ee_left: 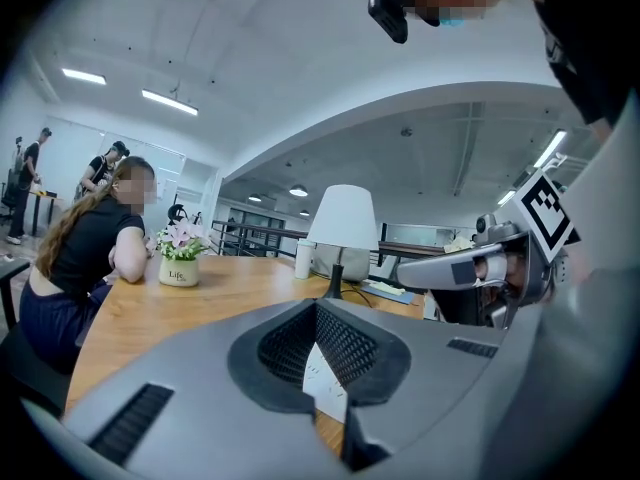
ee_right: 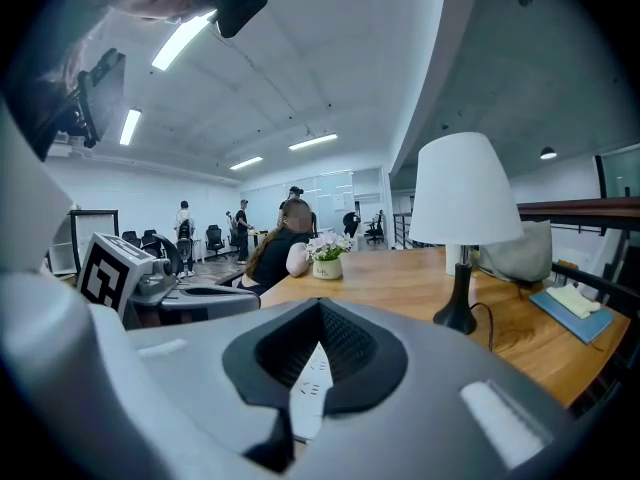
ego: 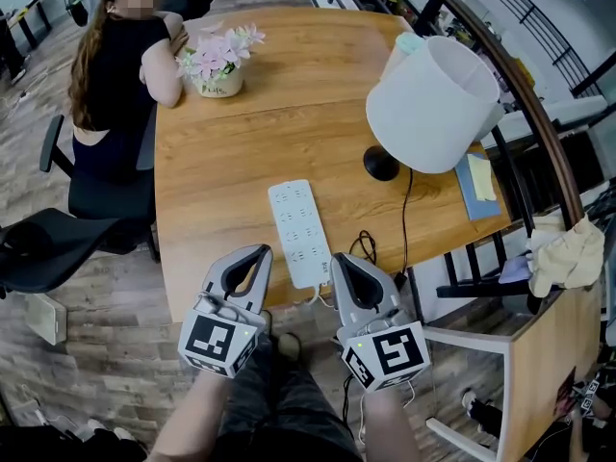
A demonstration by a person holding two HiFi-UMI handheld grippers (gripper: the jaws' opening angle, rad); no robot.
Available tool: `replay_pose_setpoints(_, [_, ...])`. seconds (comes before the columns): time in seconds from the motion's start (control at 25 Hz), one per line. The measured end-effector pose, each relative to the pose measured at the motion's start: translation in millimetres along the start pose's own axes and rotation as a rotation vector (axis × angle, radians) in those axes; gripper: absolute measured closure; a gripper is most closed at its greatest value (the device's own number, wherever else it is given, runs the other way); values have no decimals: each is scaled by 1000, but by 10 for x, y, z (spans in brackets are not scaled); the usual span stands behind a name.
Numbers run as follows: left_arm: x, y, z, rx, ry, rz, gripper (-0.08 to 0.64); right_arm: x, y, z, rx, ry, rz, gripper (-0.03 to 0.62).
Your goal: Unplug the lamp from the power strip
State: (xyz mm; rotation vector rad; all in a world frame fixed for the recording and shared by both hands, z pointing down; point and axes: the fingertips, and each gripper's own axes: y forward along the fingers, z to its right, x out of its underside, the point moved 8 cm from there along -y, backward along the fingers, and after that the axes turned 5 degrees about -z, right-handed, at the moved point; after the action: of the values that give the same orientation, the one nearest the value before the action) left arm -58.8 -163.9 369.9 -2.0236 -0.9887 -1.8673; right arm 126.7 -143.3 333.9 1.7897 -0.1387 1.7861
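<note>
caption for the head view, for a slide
Left gripper and right gripper, both shut, at the table edge by the power strip, lamp to its right.

We see a smooth, grained wooden table (ego: 241,152), a white plastic power strip (ego: 300,231), and a matt white lamp shade (ego: 433,104).

On the table (ego: 231,152), a power strip (ego: 299,231) lies near the front edge, running front to back. Behind it and to the right stands the lamp (ego: 428,104), its cord (ego: 405,219) trailing forward over the near edge. A flat pad (ego: 478,186) lies right of the lamp's base. A flower pot (ego: 219,65) sits at the far left, beside a seated person (ego: 115,75). The left hand-held gripper (ego: 258,252) and right hand-held gripper (ego: 343,260) flank the strip's near end.
</note>
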Motion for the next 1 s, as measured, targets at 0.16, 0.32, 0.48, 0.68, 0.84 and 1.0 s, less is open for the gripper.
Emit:
replay_pose_setpoints(0.16, [-69, -60, -12, -16, 1, 32, 565, -60, -51, -15, -4, -2, 22, 584])
replay_pose_setpoints(0.32, [-138, -130, -15, -18, -15, 39, 565, -115, -96, -42, -4, -13, 36, 584])
replay_pose_setpoints(0.48, [-217, -173, 0, -17, -5, 61, 565, -172, -149, -30, -8, -13, 54, 584])
replay_pose_setpoints(0.68, [-313, -215, 6, -8, -4, 77, 565, -258, -189, -35, -18, -2, 72, 584])
replay_pose_setpoints(0.84, [-373, -252, 16, -5, -4, 86, 565, -333, -232, -51, -30, -7, 89, 584])
replay_pose_setpoints(1.0, [-429, -290, 43, -1, -3, 97, 565, -380, -281, -69, -39, -5, 102, 584])
